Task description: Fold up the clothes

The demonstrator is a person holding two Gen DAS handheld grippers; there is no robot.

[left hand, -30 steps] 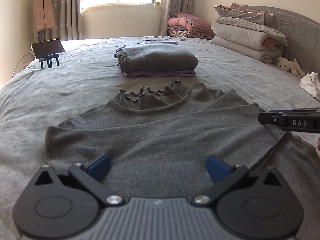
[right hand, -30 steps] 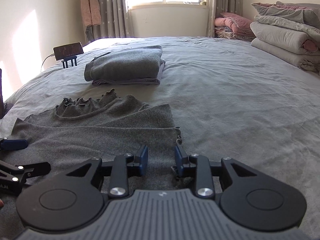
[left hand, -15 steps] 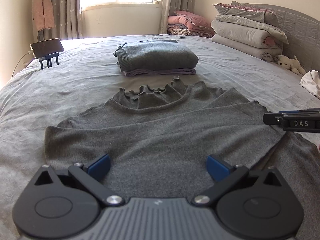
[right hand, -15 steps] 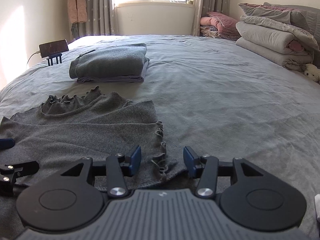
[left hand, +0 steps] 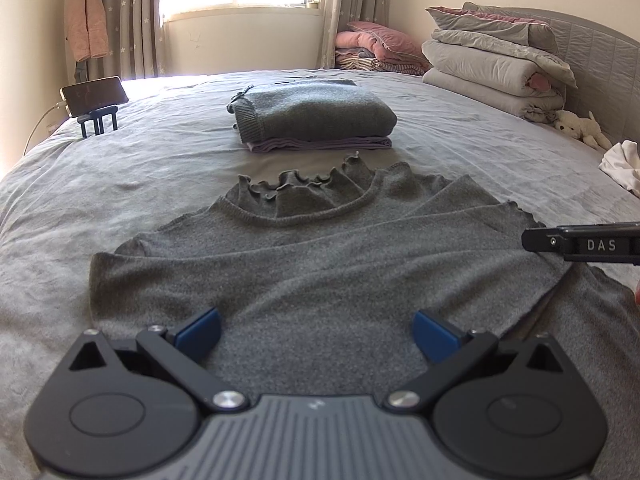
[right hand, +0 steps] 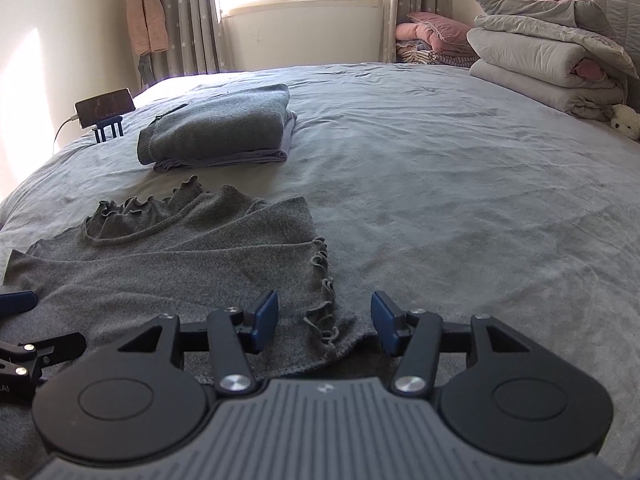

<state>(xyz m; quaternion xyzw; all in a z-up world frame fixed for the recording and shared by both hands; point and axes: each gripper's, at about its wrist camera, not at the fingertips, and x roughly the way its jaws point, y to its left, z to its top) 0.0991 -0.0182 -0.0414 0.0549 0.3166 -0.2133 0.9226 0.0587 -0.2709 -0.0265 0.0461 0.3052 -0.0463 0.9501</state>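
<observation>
We find the bed (left hand: 120, 184) bearing a folded stack (left hand: 316, 118) at twelve o'clock; nearer, the grey sweater (left hand: 320, 264) lies flat, sleeves folded across, body unfolded. Left gripper (left hand: 316, 332) hovers spread wide; right gripper (right hand: 324, 322), at three o'clock, gapes over the ruffled cuff (right hand: 324, 292), gripping nothing.

Left gripper (left hand: 316, 330) with black linkage arms, blue finger pads (left hand: 199, 332), silver screws, round black discs, grey ribbed body, right gripper (right hand: 324, 322) of same build, white letters DAS on its side
</observation>
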